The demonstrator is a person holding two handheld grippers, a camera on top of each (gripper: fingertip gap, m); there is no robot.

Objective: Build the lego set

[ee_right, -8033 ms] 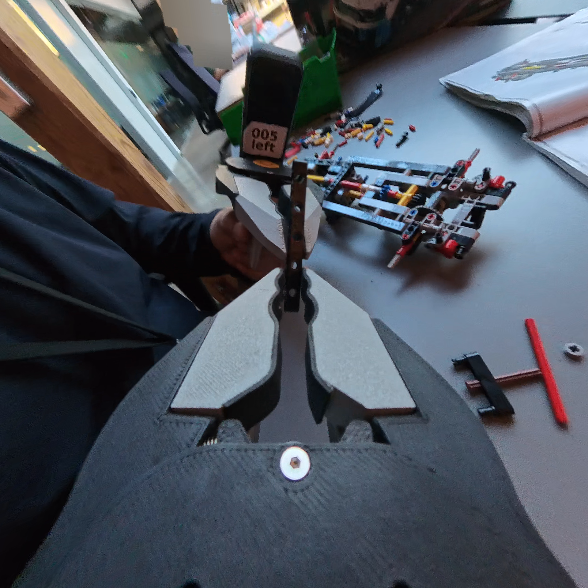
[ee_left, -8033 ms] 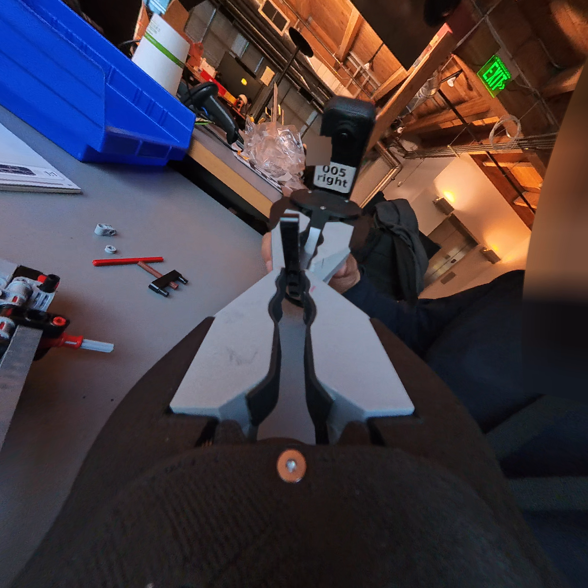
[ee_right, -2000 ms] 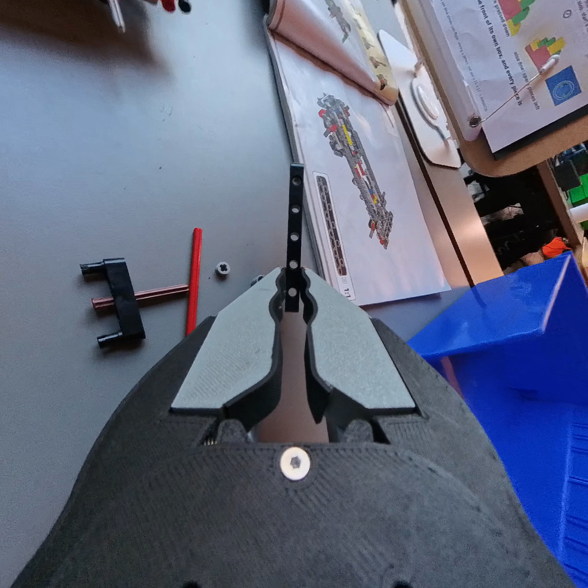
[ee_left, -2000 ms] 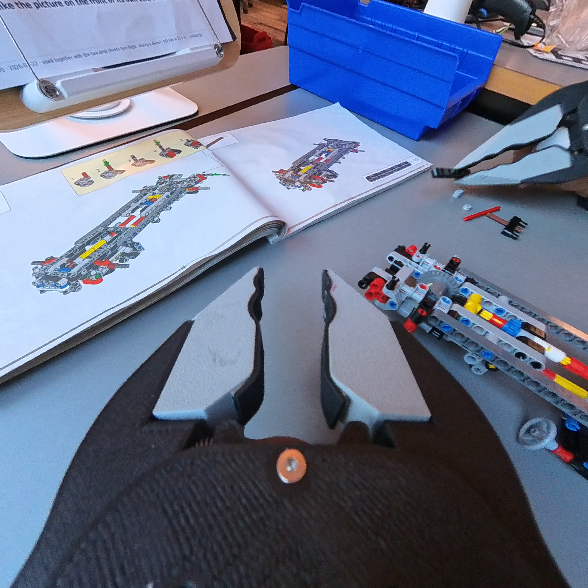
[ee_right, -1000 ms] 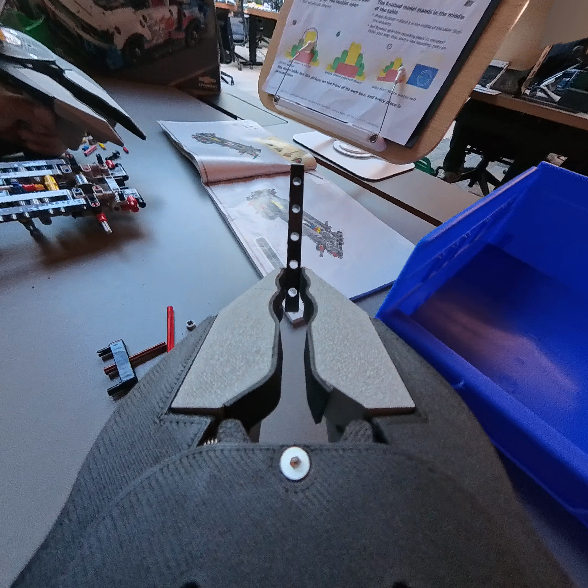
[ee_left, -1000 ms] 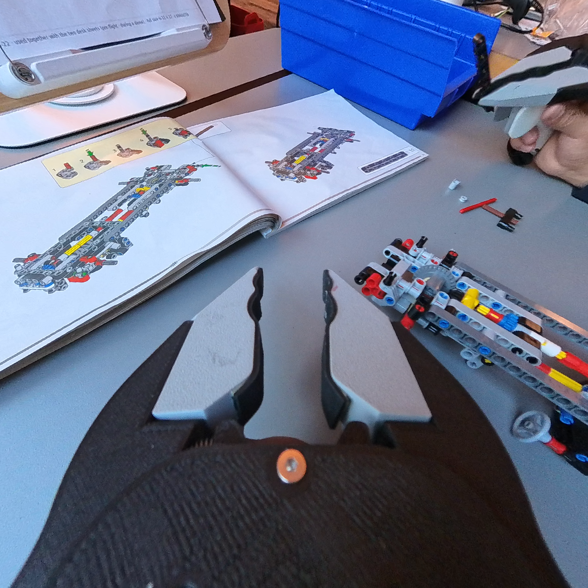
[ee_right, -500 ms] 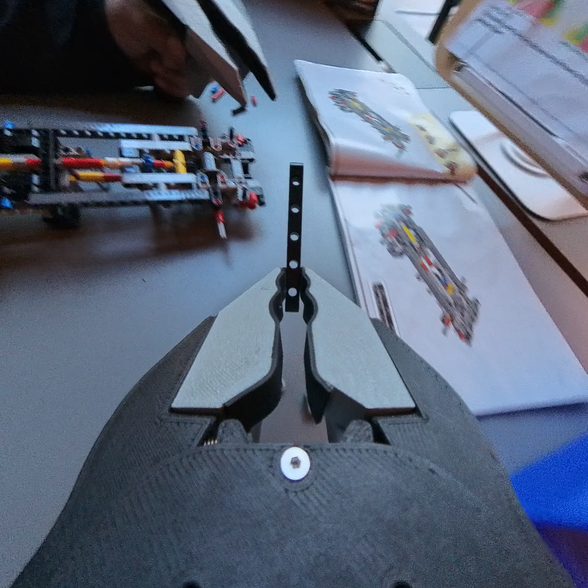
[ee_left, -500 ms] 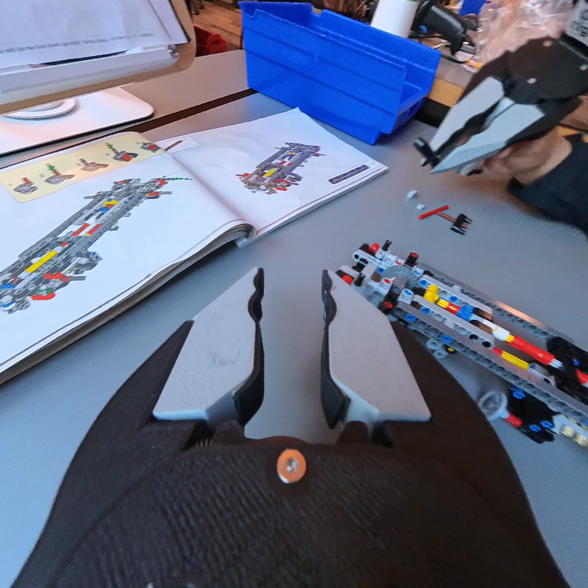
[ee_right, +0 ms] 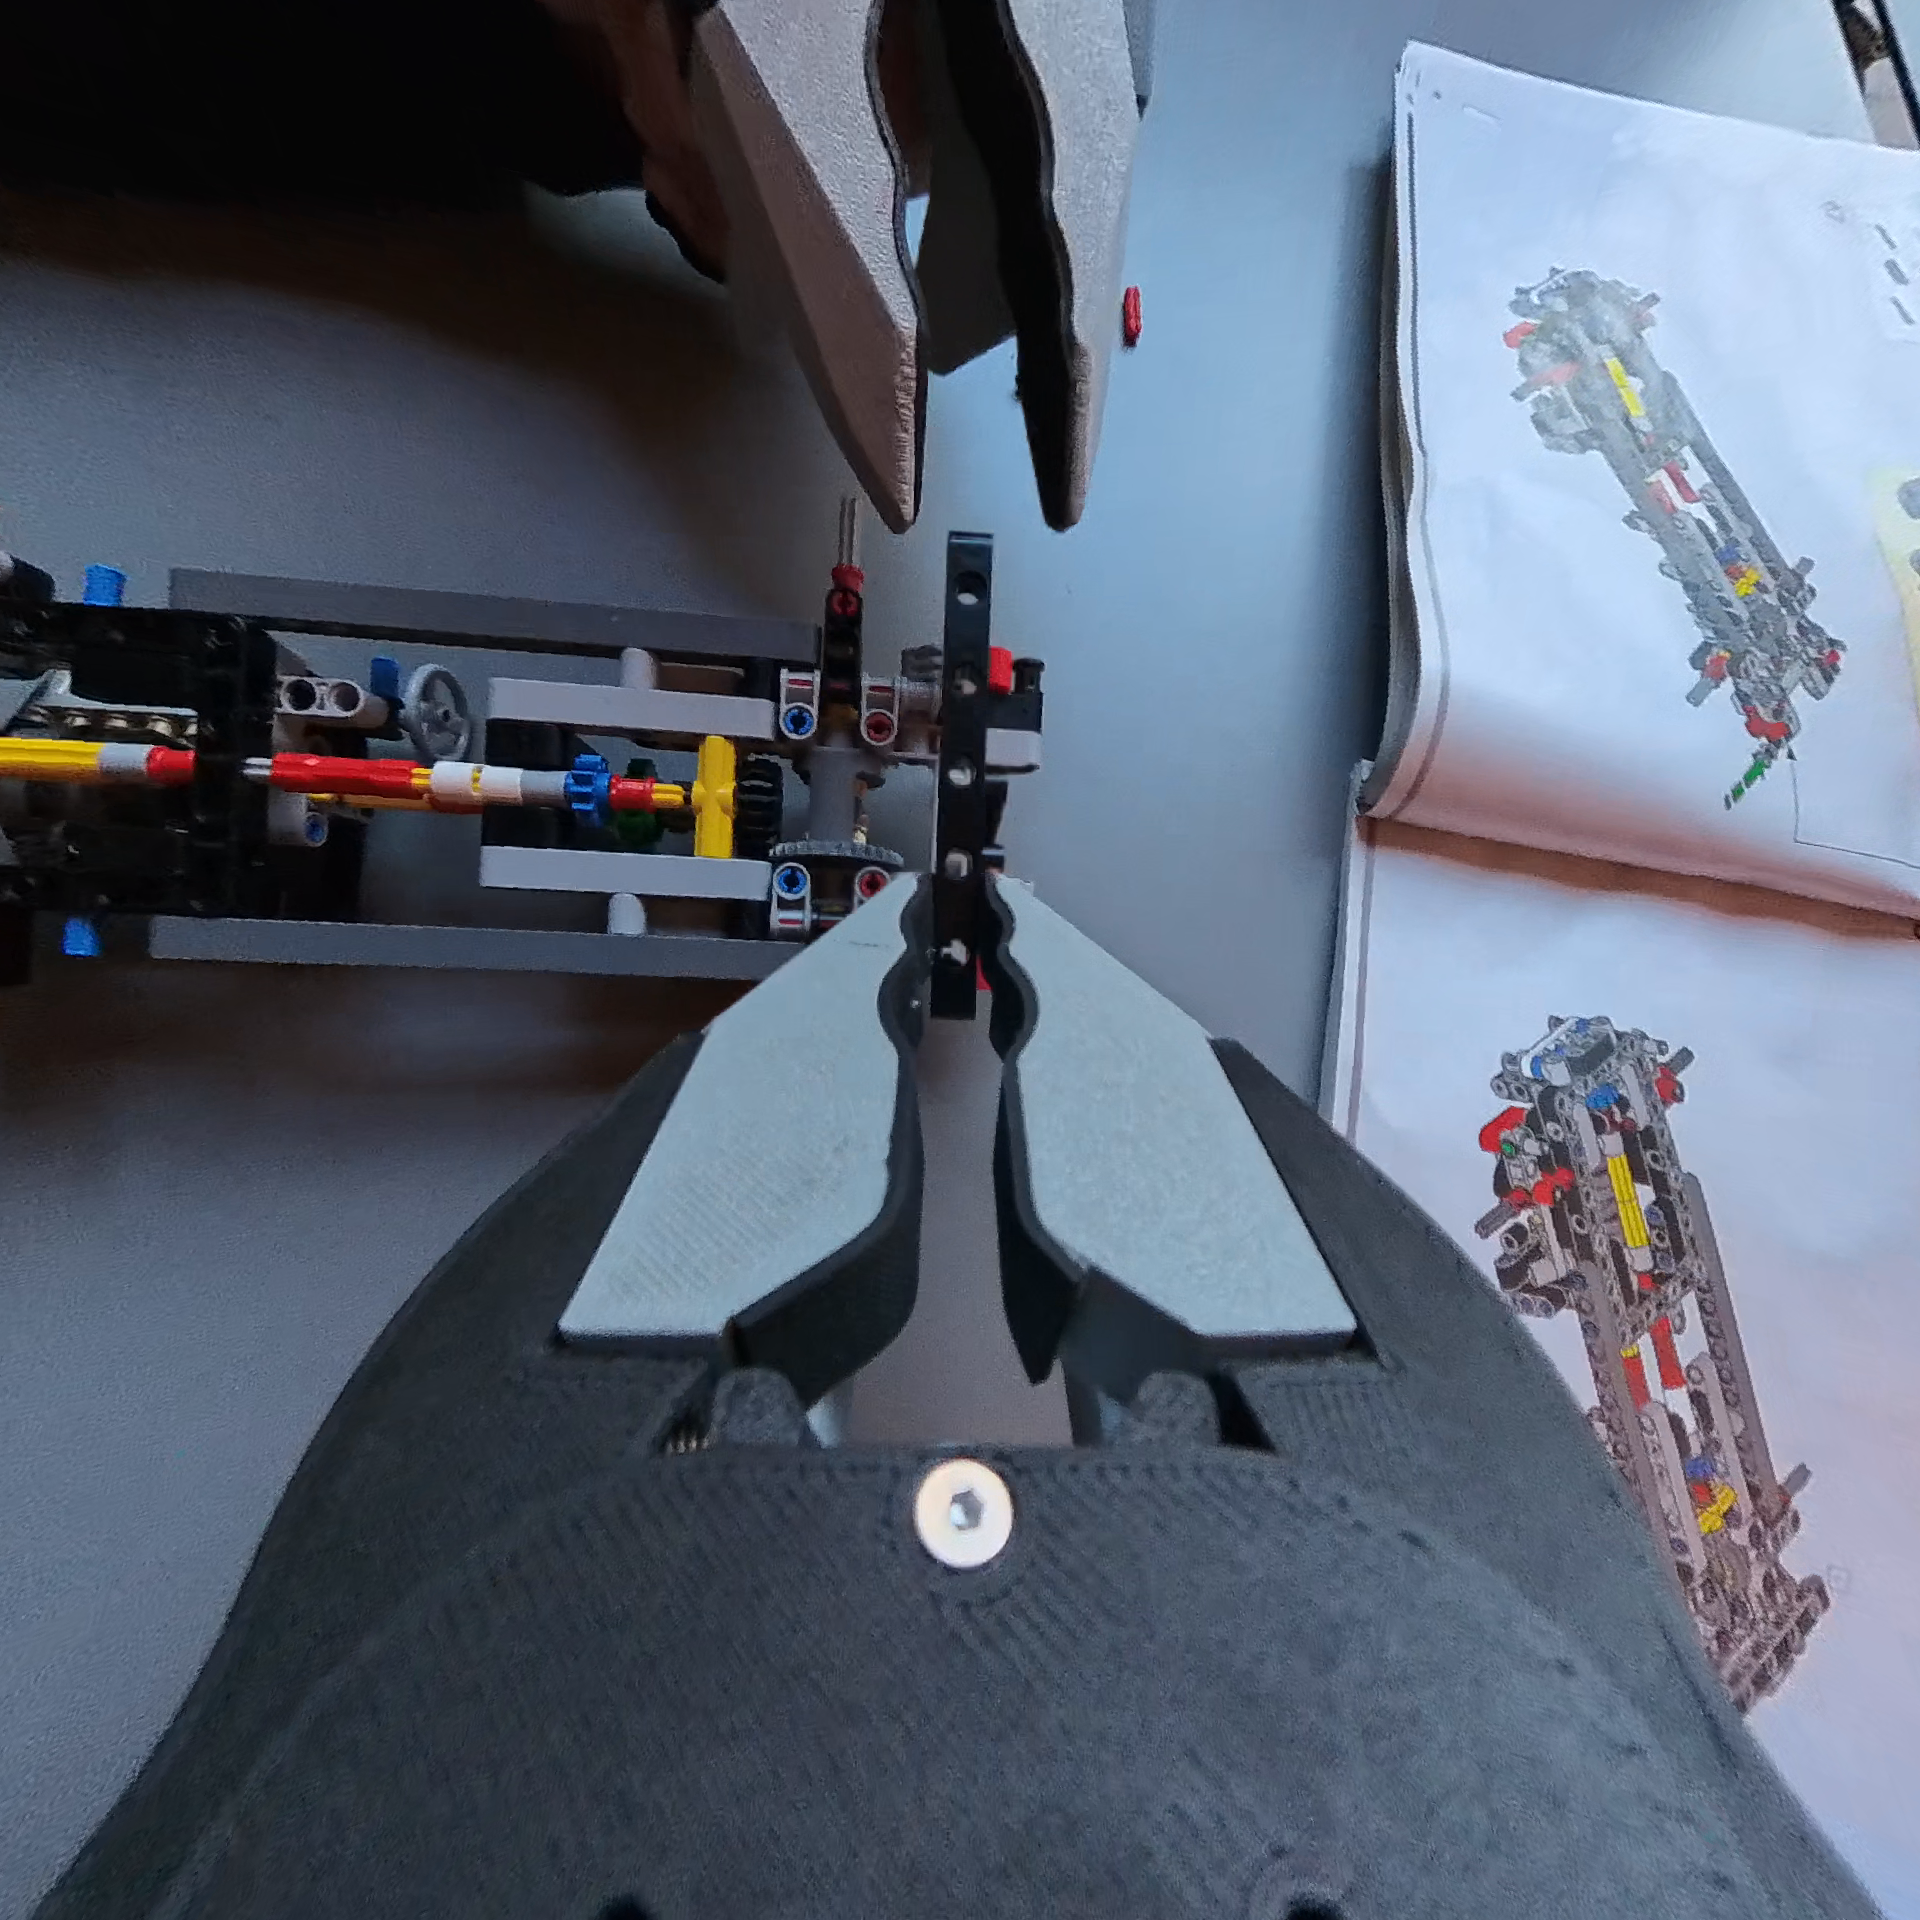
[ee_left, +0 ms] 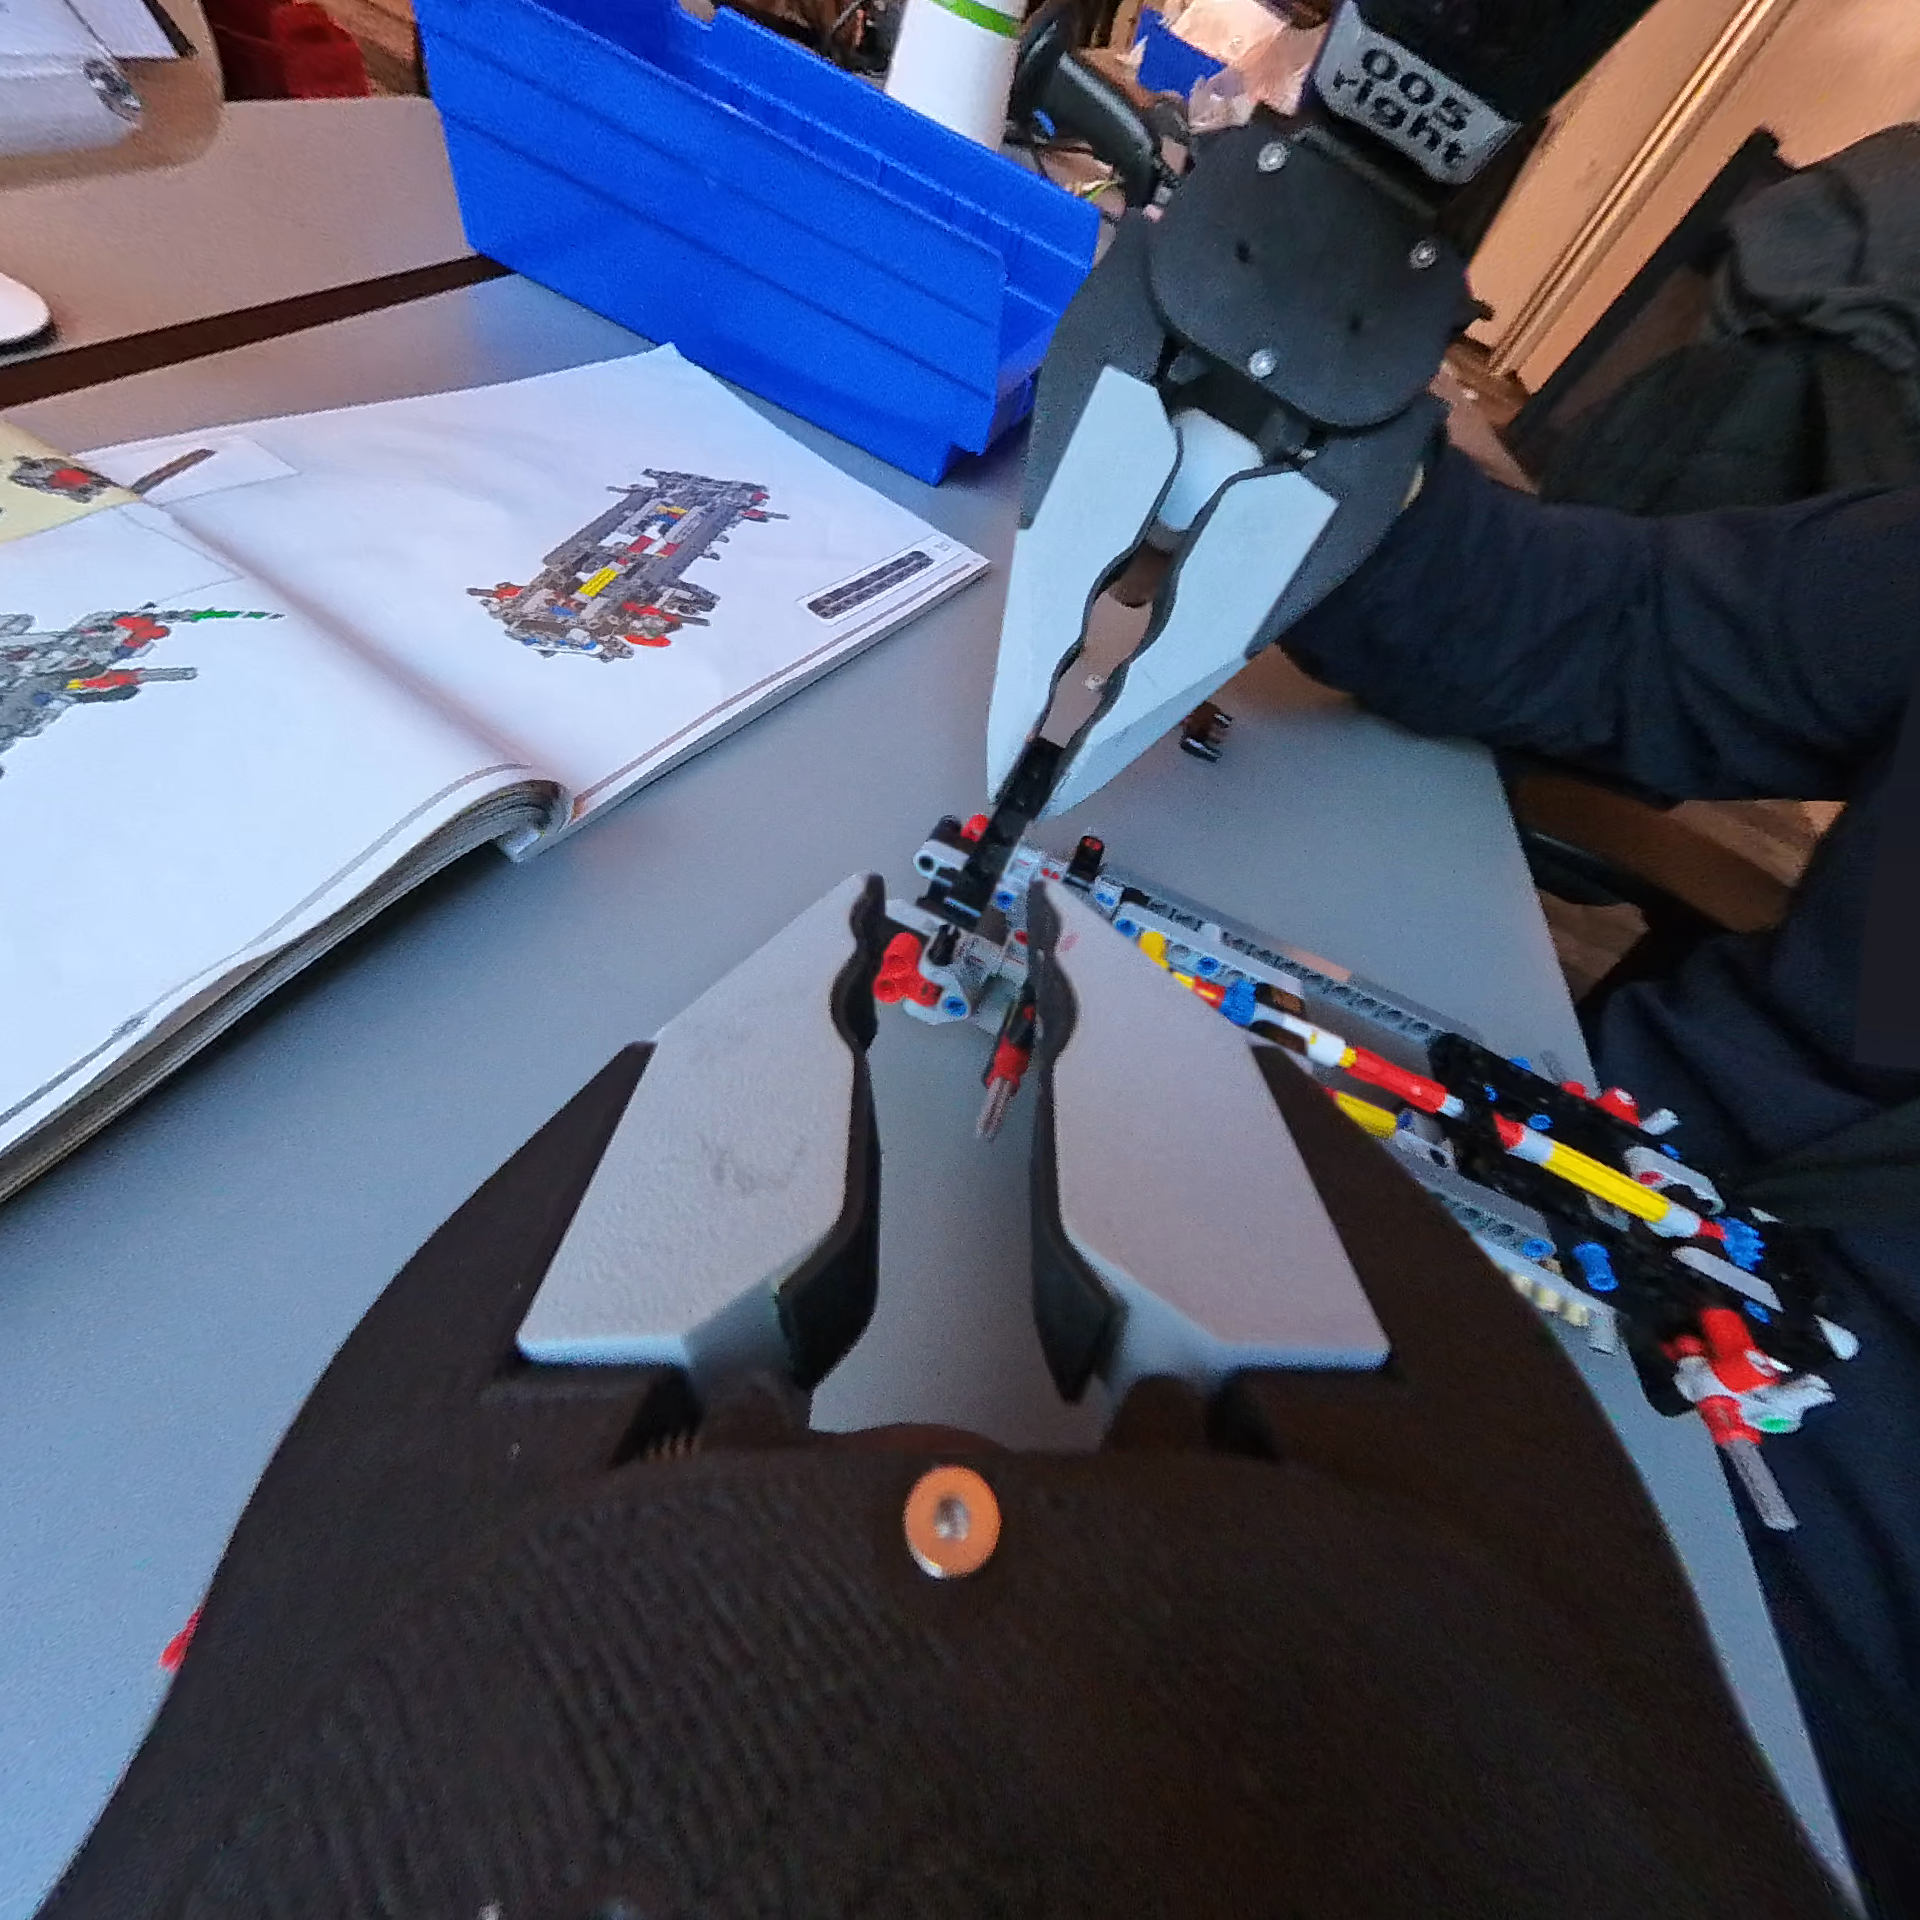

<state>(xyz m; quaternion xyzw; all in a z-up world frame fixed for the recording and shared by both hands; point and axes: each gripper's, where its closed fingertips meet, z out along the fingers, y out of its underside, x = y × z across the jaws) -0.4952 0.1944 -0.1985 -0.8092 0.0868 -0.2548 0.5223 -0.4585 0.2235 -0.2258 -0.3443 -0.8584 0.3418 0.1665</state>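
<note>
Seen from the left wrist view, the left gripper (ee_left: 951, 935) stands spread, its fingertips flanking the near end of the brick-built chassis (ee_left: 1351, 1049) on the grey table (ee_left: 312, 1195) without pressing it. Above, the right gripper (ee_left: 1034, 779) pinches a black perforated beam (ee_left: 997, 831); an open instruction booklet (ee_left: 416, 644) and blue bin (ee_left: 748, 218) lie behind.

Right wrist view: the right gripper (ee_right: 954, 940) clamps the beam (ee_right: 961, 769) upright against the chassis (ee_right: 623, 758) end, the left gripper (ee_right: 977, 509) just beyond.
</note>
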